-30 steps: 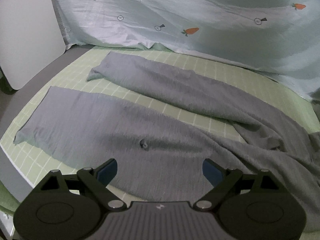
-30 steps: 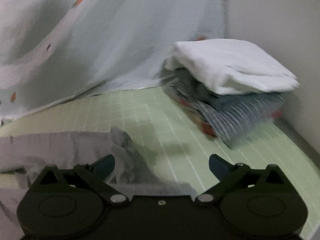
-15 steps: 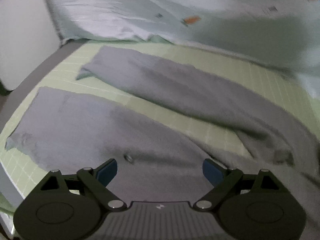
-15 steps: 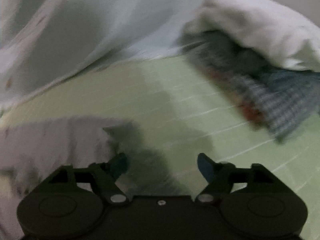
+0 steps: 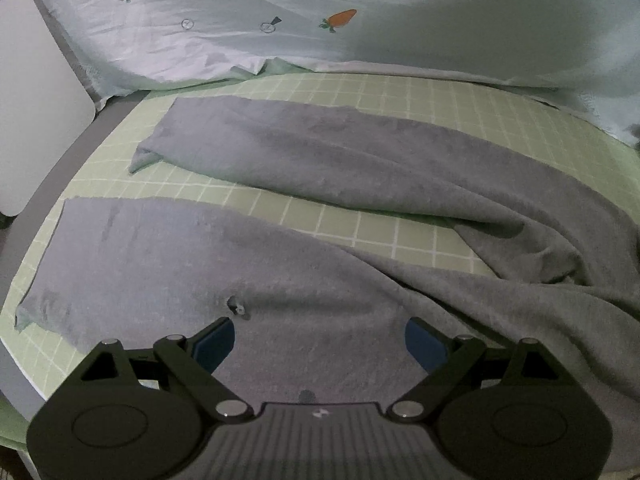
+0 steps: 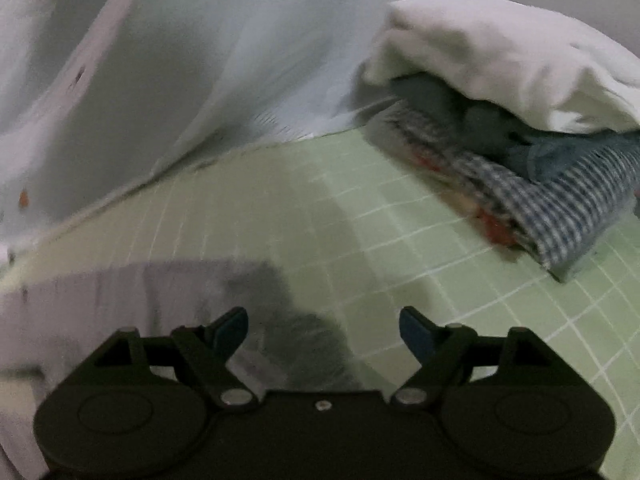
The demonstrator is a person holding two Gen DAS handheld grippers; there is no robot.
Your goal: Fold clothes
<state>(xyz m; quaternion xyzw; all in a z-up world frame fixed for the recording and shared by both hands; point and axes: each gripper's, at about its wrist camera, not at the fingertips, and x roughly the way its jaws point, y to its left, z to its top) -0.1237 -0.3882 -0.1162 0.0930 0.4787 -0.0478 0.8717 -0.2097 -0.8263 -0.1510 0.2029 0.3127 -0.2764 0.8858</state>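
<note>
Both grippers, left (image 5: 320, 338) and right (image 6: 322, 326), are hovering wide open, empty, over grey trousers (image 5: 280, 280), lining up edge grabs.

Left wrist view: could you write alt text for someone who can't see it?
Grey trousers lie spread on a green checked sheet, both legs stretching away to the left with a gap between them. The open left gripper hangs above the nearer leg, holding nothing; a pale carrot-print quilt is bunched behind.

right gripper (image 6: 322, 330): jaws narrower than before, over grey cotton trousers (image 6: 168, 300) | folded clothes stack (image 6: 520, 128): nearer, 2 o'clock
</note>
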